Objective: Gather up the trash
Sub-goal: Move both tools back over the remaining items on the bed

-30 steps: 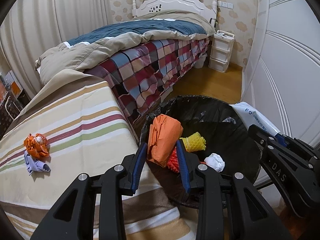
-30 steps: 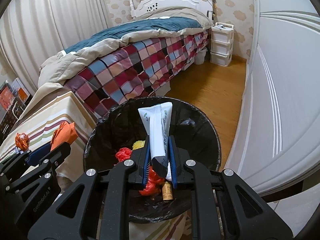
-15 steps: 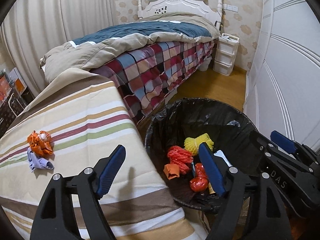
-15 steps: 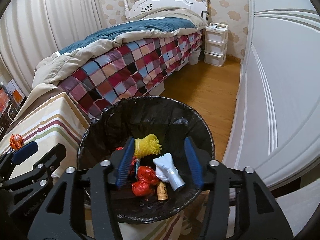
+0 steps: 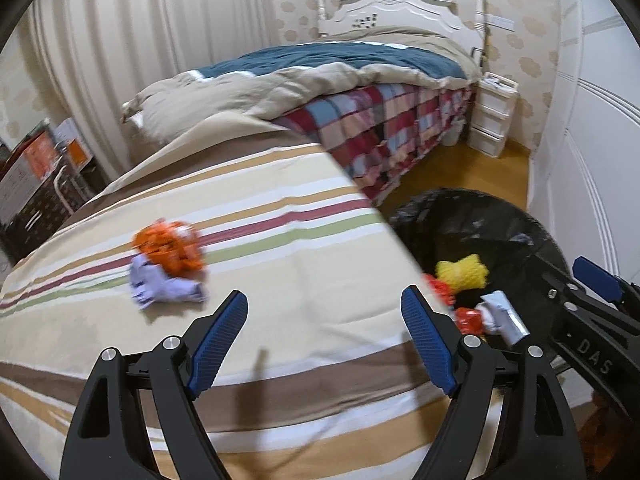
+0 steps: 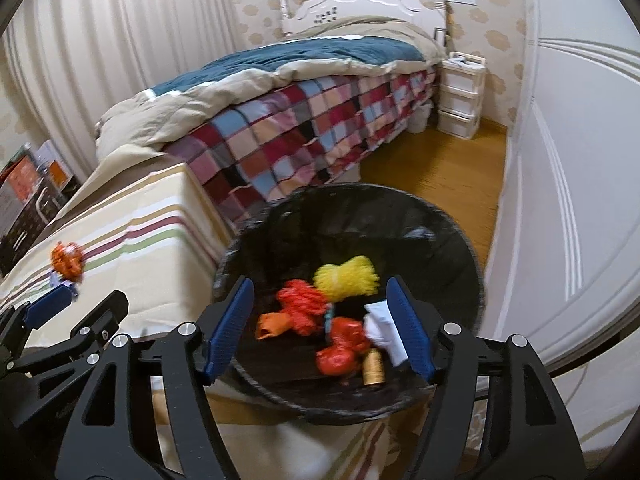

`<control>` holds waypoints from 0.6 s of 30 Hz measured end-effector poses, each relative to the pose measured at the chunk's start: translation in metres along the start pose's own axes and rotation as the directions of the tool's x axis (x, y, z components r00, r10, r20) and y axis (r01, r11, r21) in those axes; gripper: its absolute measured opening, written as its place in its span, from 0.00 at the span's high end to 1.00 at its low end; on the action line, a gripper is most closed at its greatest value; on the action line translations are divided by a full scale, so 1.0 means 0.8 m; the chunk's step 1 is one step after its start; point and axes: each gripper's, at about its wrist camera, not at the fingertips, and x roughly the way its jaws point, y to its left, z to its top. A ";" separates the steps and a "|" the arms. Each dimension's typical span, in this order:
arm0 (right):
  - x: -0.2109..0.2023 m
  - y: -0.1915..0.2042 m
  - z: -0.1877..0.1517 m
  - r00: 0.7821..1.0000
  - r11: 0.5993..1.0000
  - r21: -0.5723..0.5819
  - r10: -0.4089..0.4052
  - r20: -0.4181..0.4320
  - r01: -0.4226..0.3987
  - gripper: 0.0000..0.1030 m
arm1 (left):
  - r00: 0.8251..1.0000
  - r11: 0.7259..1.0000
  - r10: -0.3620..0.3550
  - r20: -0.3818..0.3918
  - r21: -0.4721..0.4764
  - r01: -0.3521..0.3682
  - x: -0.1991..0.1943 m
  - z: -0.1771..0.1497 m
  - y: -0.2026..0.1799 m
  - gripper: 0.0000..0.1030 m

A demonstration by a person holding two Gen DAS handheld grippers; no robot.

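A black-lined trash bin (image 6: 460, 240) stands on the floor beside a striped surface (image 5: 280, 280). Inside lie a yellow net (image 6: 346, 278), red-orange netting (image 6: 302, 308), red wrappers (image 6: 340, 344), a white tube (image 6: 384, 330) and a small gold piece (image 6: 373, 368). My right gripper (image 6: 320, 320) is open and empty above the bin. My left gripper (image 5: 324, 340) is open and empty above the striped surface. An orange crumpled wrapper (image 5: 170, 246) and a lilac crumpled piece (image 5: 162, 288) lie on the stripes, left of and beyond the left gripper. The bin (image 5: 520, 232) shows at the right in the left wrist view.
A bed with a plaid cover (image 5: 380, 120) stands beyond the striped surface. White wardrobe doors (image 6: 580, 160) run along the right. A white drawer unit (image 6: 460, 96) stands by the bed head. Boxes and shelves (image 5: 32, 176) stand at far left. Wood floor (image 6: 440, 168) lies between bed and wardrobe.
Both grippers opened: the left dropped an orange wrapper and the right dropped the white tube into the bin. The left gripper then swung left over the striped surface.
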 end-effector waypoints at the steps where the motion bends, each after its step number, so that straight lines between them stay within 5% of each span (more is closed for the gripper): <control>1: -0.001 0.009 0.001 1.000 1.000 -0.018 0.002 -0.004 -0.002 0.35 | 1.000 1.000 0.012 0.000 -0.010 -0.012 -0.001 -0.001 0.009 0.23; 18: 0.022 0.124 -0.008 0.991 0.978 -0.183 0.083 -0.107 -0.102 0.32 | 0.995 0.988 0.086 -0.053 -0.122 -0.092 0.003 -0.025 0.110 0.23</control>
